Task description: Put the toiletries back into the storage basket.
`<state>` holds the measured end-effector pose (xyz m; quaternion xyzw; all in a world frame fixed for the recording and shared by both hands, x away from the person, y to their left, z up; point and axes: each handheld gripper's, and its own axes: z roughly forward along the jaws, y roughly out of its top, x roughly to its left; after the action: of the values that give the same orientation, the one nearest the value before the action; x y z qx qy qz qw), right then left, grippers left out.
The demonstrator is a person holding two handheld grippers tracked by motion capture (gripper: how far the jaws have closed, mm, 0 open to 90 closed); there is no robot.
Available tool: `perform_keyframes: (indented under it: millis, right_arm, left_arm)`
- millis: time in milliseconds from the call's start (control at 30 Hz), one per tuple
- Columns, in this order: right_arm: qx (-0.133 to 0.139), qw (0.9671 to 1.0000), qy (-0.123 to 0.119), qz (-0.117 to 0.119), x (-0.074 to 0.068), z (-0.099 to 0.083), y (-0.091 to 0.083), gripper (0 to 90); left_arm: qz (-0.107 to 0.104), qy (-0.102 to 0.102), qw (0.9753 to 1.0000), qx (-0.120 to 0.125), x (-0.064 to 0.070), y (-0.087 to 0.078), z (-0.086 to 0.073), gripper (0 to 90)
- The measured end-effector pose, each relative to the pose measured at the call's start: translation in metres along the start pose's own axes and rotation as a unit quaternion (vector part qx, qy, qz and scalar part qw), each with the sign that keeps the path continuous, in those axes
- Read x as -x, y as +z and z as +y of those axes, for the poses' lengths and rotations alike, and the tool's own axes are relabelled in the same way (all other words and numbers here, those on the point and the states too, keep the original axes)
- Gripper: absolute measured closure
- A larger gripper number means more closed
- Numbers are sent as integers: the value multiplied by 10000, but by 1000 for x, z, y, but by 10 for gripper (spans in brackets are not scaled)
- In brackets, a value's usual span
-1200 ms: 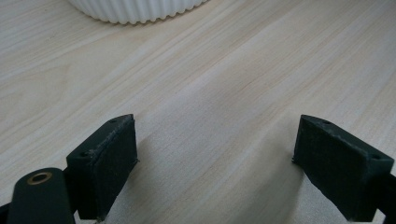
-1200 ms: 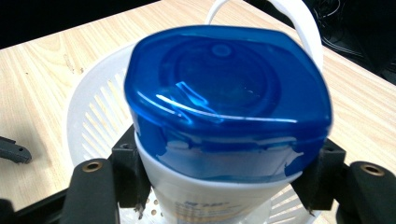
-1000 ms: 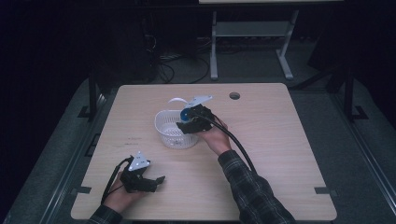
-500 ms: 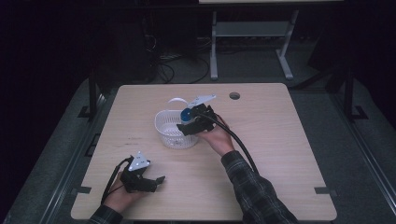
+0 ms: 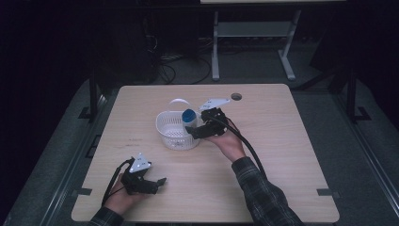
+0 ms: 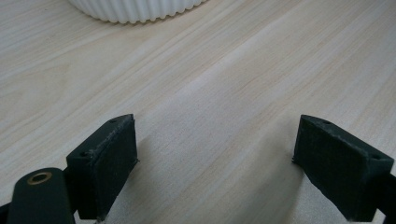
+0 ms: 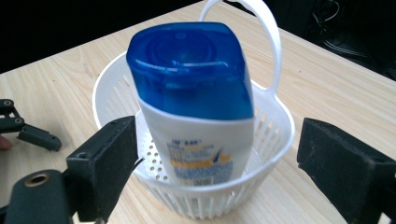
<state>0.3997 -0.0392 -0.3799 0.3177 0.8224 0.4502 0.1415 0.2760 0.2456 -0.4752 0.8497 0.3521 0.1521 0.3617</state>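
My right gripper hung at the near right rim of the white slotted basket, held in my right hand, and its 2 black jaws stood wide apart with nothing between them pressed or pinched. In the right gripper view the gap between the pads was clearly broader than the bottle in front of them, and neither pad touched it or the basket. The bottle, white with a blue flip cap and a printed label too small to read, stood roughly upright inside the basket, leaning slightly toward the camera, its cap rising above the rim. The basket's thin looped handle arched up behind the cap. From the high view the blue cap sat toward the basket's right side, just beside my right gripper. My left gripper lay low on the wooden table near its front left edge, well apart from the basket, held in my left hand. Its 2 jaws were also spread wide, and in the left gripper view the pads framed only bare wood grain, with the ribbed base of the basket farther off at the top.
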Motion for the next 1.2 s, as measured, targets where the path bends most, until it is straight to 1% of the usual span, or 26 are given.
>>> perform_keyframes:
  millis: [167,400,500,600,667,700,833,967,1033,1133,1200]
  right_arm:
    - [23,10000,-31,-24,2,-4,-13,120]
    - [86,9999,52,-129,8,-14,-33,126]
    - [84,9998,104,-130,11,-19,-42,126]
    - [113,9997,104,-175,12,-23,-49,126]
    - [111,9997,105,-165,14,-27,-54,126]
    - [83,9997,142,-157,14,-29,-56,126]
    - [16,9998,116,-169,14,-37,-63,124]
    - [-43,9997,154,-191,14,-48,-69,116]
    - [-98,9996,194,-177,15,-54,-72,109]
    - [-214,9991,233,-270,16,-61,-75,94]
    - [-234,9990,286,-254,16,-67,-79,94]
  left_arm:
    - [-15,3,10000,-6,0,0,0,124]
    - [-12,10,10000,-4,0,0,0,124]
    - [-9,11,10000,-6,0,0,0,124]
    - [-6,14,10000,-3,0,0,0,124]
    - [1,18,10000,2,0,0,0,124]
    - [-2,10,10000,3,0,0,0,124]
    - [-4,-3,10000,8,0,0,0,124]
    - [-1,5,10000,8,0,0,0,124]
    - [1,3,10000,19,0,0,0,124]
    - [2,3,10000,19,0,0,0,124]
    - [5,4,10000,18,0,0,0,124]
